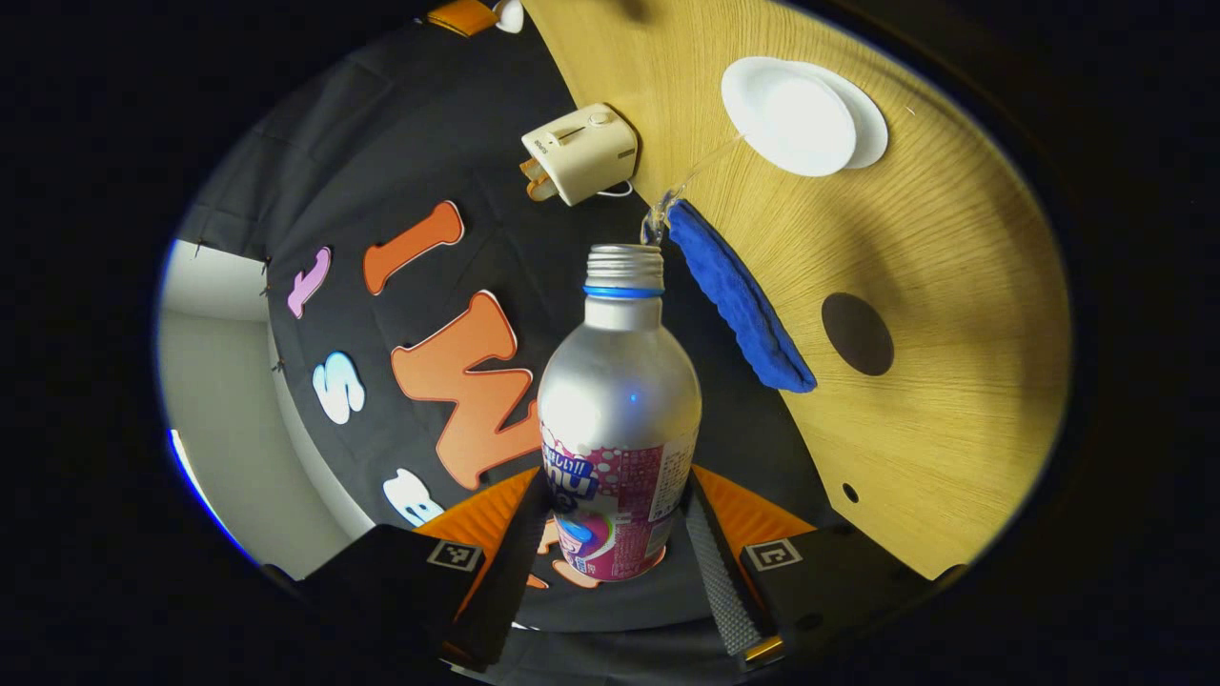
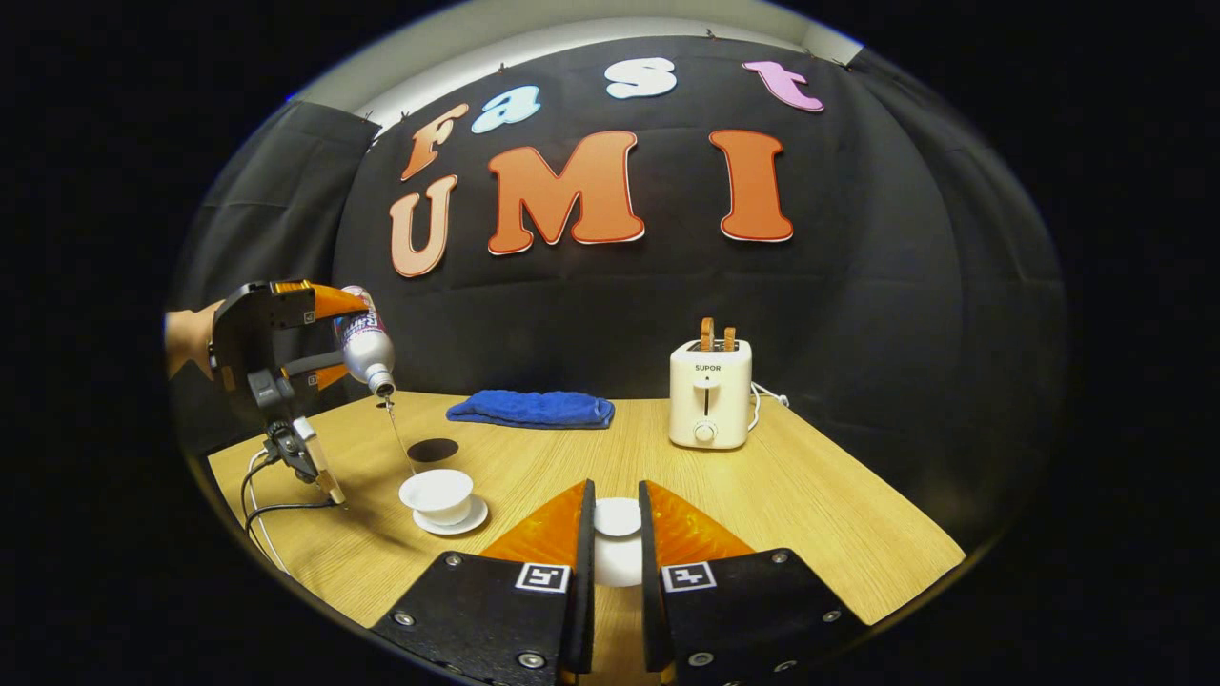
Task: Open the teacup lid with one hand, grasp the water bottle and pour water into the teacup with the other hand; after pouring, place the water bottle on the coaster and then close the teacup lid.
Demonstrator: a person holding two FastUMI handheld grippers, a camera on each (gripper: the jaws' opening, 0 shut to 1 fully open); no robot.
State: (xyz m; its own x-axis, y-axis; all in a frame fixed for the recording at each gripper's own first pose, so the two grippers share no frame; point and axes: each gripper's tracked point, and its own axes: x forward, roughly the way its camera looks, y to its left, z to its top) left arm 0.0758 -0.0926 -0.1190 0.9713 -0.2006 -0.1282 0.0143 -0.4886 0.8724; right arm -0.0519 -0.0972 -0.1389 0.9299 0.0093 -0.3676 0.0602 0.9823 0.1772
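My left gripper (image 1: pixel 615 486) is shut on a silver water bottle (image 1: pixel 620 381) with a pink label, uncapped and tipped mouth-down. A thin stream of water runs from its mouth to the open white teacup (image 1: pixel 789 116) on its saucer. In the right gripper view the same gripper (image 2: pixel 286 353), held by a hand, tilts the bottle (image 2: pixel 367 348) above the teacup (image 2: pixel 437 494) at the table's left. My right gripper (image 2: pixel 616 495) is shut on the white teacup lid (image 2: pixel 618 557), held over the table right of the cup. The dark round coaster (image 2: pixel 433 449) lies just behind the cup.
A folded blue cloth (image 2: pixel 532 408) lies at the back of the wooden table (image 2: pixel 810 514). A cream toaster (image 2: pixel 709 393) with two slices stands at the back right. A cable (image 2: pixel 262 510) hangs from the left gripper near the table's left edge.
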